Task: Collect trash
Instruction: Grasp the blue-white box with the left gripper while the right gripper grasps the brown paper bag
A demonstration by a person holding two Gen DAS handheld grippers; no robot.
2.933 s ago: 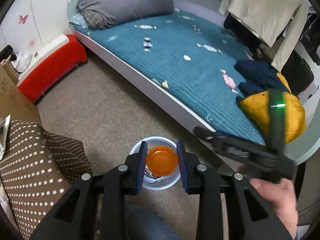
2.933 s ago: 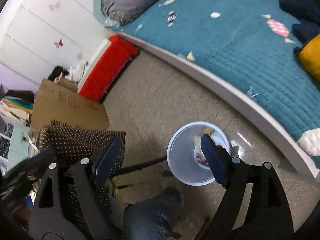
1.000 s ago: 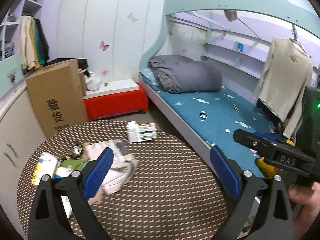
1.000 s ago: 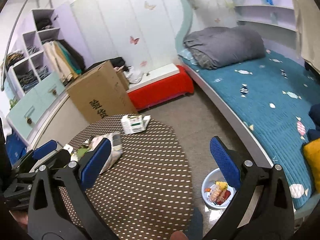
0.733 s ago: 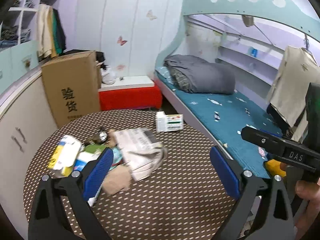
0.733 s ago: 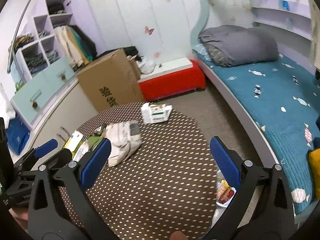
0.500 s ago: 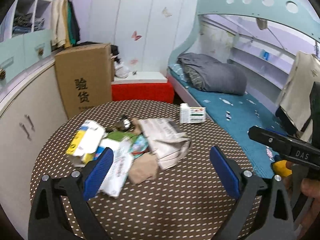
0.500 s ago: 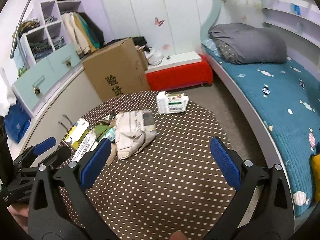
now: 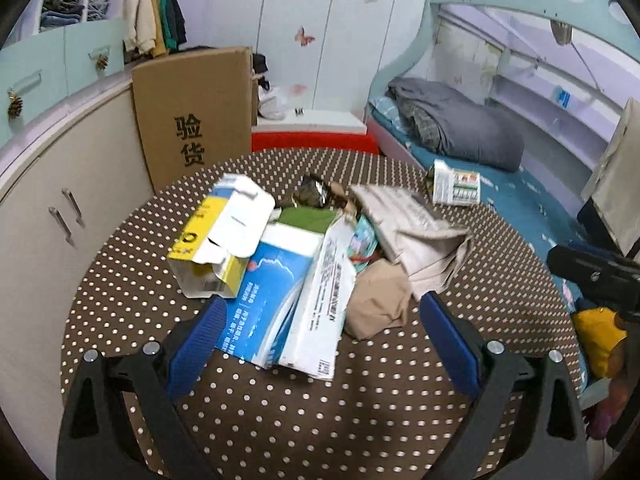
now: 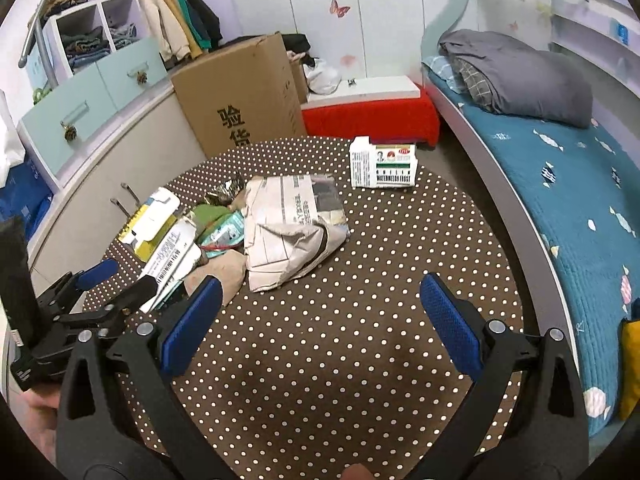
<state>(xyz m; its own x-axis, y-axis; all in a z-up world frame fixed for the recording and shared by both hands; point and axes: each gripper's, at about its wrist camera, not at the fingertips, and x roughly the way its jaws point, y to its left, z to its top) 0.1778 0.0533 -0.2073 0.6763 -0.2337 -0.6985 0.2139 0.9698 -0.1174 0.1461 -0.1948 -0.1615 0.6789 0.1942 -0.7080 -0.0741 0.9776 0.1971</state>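
Note:
A pile of trash lies on a round brown polka-dot table [image 9: 360,400]: a blue and white flattened box [image 9: 276,292], a yellow and white carton [image 9: 224,232], a crumpled newspaper [image 9: 412,232], a tan paper wad [image 9: 378,296] and a foil wrapper [image 9: 316,194]. A small white and green box [image 10: 384,164] stands apart at the far edge. My left gripper [image 9: 324,340] is open and empty, just in front of the blue box. My right gripper [image 10: 320,320] is open and empty over bare table, near the newspaper [image 10: 292,224].
A cardboard box [image 10: 240,96] and a red bench [image 10: 372,116] stand behind the table. A bed with a teal cover [image 10: 560,184] runs along the right. Cabinets [image 9: 48,184] curve along the left. The trash bin is out of view.
Both grippers have swung up from the bin on the floor to the table. The orange cup the left gripper held is gone and its jaws have opened. The left gripper has closed in on the pile.

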